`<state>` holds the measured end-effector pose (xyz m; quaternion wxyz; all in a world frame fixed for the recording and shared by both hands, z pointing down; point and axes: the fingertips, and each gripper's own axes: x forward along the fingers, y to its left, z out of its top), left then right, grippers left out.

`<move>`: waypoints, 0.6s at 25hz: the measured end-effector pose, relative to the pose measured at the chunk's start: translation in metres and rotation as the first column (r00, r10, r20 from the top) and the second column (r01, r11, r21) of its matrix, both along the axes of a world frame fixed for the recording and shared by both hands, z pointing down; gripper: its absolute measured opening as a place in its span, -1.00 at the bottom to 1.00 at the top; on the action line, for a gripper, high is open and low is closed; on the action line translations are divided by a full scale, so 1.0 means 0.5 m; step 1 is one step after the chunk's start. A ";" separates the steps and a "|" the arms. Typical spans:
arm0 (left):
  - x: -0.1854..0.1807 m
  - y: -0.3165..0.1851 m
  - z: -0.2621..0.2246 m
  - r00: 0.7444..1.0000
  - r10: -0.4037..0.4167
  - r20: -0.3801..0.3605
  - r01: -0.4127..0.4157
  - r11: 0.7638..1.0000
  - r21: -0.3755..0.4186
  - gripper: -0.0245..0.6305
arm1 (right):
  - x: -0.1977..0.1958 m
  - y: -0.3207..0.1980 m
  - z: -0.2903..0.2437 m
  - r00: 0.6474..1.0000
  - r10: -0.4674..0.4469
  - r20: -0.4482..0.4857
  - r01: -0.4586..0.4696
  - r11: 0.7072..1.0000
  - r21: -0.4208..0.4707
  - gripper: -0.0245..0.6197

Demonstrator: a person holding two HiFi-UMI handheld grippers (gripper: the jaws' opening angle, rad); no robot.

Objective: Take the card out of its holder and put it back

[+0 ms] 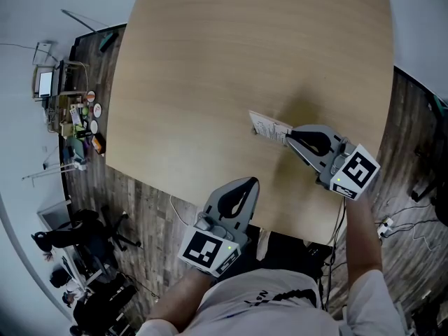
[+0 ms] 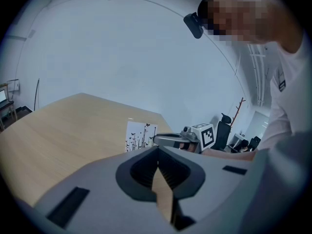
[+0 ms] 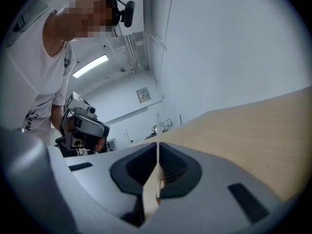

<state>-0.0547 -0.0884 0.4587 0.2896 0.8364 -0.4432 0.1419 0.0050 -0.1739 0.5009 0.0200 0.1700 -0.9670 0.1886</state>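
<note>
A white card [image 1: 269, 126] printed with black plant silhouettes is held over the right part of the wooden table [image 1: 210, 68]. My right gripper [image 1: 288, 136] is shut on its near edge. In the left gripper view the card [image 2: 140, 136] stands upright, facing the camera, with the right gripper [image 2: 171, 140] at its side. In the right gripper view the card [image 3: 157, 152] shows edge-on as a thin line between the closed jaws. My left gripper [image 1: 252, 182] hangs at the table's front edge, shut with nothing in it. I cannot make out a separate holder.
The table is bare apart from the card. Left of it stand a cluttered shelf [image 1: 77, 114] and a small screen [image 1: 45, 82]. Office chairs [image 1: 77, 233] are on the wood-plank floor at lower left. Cables [image 1: 395, 219] lie at the right.
</note>
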 end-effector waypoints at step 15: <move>0.002 0.008 0.002 1.000 0.013 0.022 -0.013 1.000 -0.003 -0.89 | -0.002 -0.011 -0.003 0.998 0.005 0.056 -0.006 1.000 0.018 -0.85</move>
